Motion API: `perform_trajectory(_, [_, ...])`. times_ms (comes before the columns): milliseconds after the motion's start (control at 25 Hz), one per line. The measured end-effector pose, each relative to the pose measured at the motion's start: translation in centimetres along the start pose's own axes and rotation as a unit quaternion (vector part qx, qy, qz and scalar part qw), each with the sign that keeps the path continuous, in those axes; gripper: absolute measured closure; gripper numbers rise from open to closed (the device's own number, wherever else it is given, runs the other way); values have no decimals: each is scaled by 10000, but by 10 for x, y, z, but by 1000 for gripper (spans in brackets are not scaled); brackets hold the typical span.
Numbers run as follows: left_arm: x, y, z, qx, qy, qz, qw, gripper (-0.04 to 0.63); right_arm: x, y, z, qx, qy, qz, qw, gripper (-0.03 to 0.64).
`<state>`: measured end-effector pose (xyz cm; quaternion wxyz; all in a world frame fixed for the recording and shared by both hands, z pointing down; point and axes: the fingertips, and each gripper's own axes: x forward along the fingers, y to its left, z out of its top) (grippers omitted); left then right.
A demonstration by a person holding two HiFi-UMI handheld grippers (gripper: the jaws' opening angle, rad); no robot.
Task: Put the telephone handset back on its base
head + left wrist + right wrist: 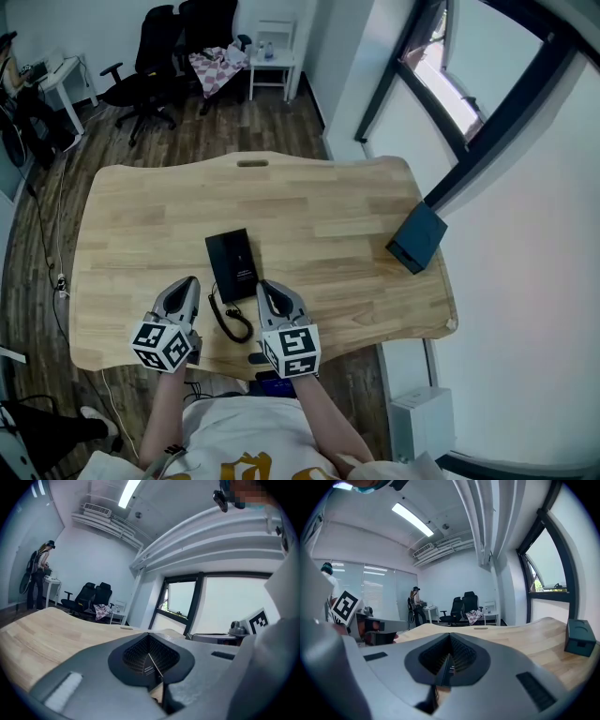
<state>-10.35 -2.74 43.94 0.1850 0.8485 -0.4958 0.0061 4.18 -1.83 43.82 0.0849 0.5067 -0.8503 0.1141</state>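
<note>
A flat black telephone (232, 264) lies on the wooden table (328, 216), near the front middle. I cannot tell its handset from its base. Its coiled black cord (231, 319) loops toward the front edge. My left gripper (192, 281) hovers just left of the telephone, jaws together and empty. My right gripper (263, 285) hovers just right of it, jaws together as well, holding nothing. In the left gripper view the jaws (154, 665) meet along a thin seam, with a sliver of the telephone beyond. The right gripper view shows the jaws (445, 665) the same way.
A dark blue box (417, 236) (580, 638) stands at the table's right edge. Black office chairs (150, 56) and a small white table (272, 61) stand on the floor beyond. A person (37, 573) stands far off by a desk. Windows run along the right.
</note>
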Motion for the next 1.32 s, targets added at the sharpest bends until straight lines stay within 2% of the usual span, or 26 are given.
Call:
perform_trajectory(160, [0,-6,-4,562,233,162,9980,592,-2,5,2,-240,-9,55,9997,612])
perform_trajectory(280, [1,-12,0,693,157,97,9974,592,-3,4,0,-276,-9,29,9996,611])
perform_trajectory(680, [-2,-1,2,233,13,158,9996,592,-10,-5,2,-301,-3,-103,9995,611])
perform_trajectory(880, [1,1,-11,-187,233,82,9995,592,-13,-7,-2,-254,-3,-132,9996,611])
perform_trajectory(1320, [-1,5,-20,-217,294,161,9992,592,-18,-13,-7,-126,11,-182,9998,611])
